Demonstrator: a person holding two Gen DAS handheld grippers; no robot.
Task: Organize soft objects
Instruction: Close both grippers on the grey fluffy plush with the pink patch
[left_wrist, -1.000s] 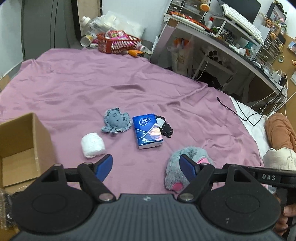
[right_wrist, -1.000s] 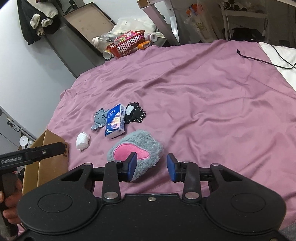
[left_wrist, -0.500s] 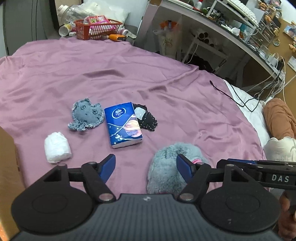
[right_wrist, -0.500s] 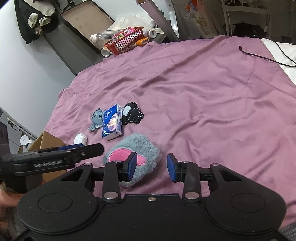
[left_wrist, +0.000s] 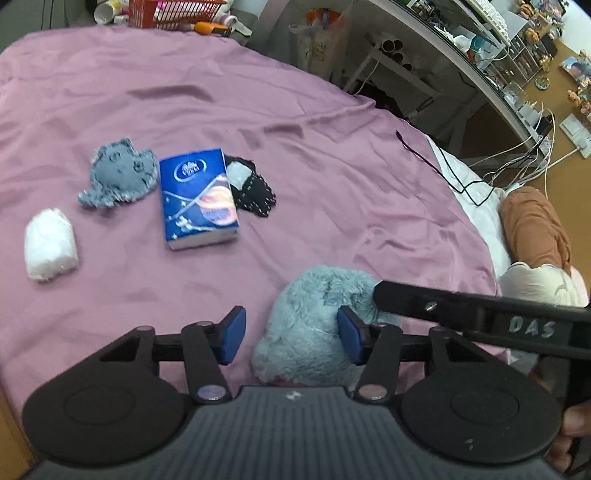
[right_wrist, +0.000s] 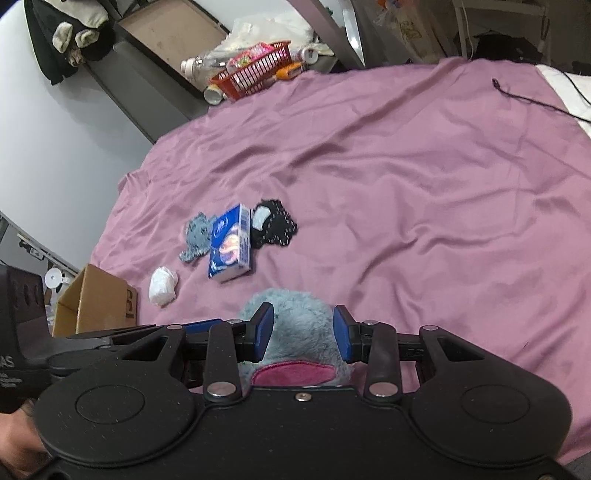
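Both grippers have closed in on the grey plush slipper (right_wrist: 295, 317) since a second ago; it now sits between the right gripper (right_wrist: 303, 334) pads, jaws spread, not clamped. Left gripper (left_wrist: 291, 334) also spread, its right pad against the slipper's fur. Slipper lies near on the purple bedspread (left_wrist: 332, 177); farther left are a blue tissue pack (left_wrist: 197, 197), grey plush patch (left_wrist: 118, 177), white bundle (left_wrist: 50, 243) and black pouch (left_wrist: 255, 188).

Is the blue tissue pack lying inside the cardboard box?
No, the blue tissue pack lies on the purple sheet, apart from the cardboard box.
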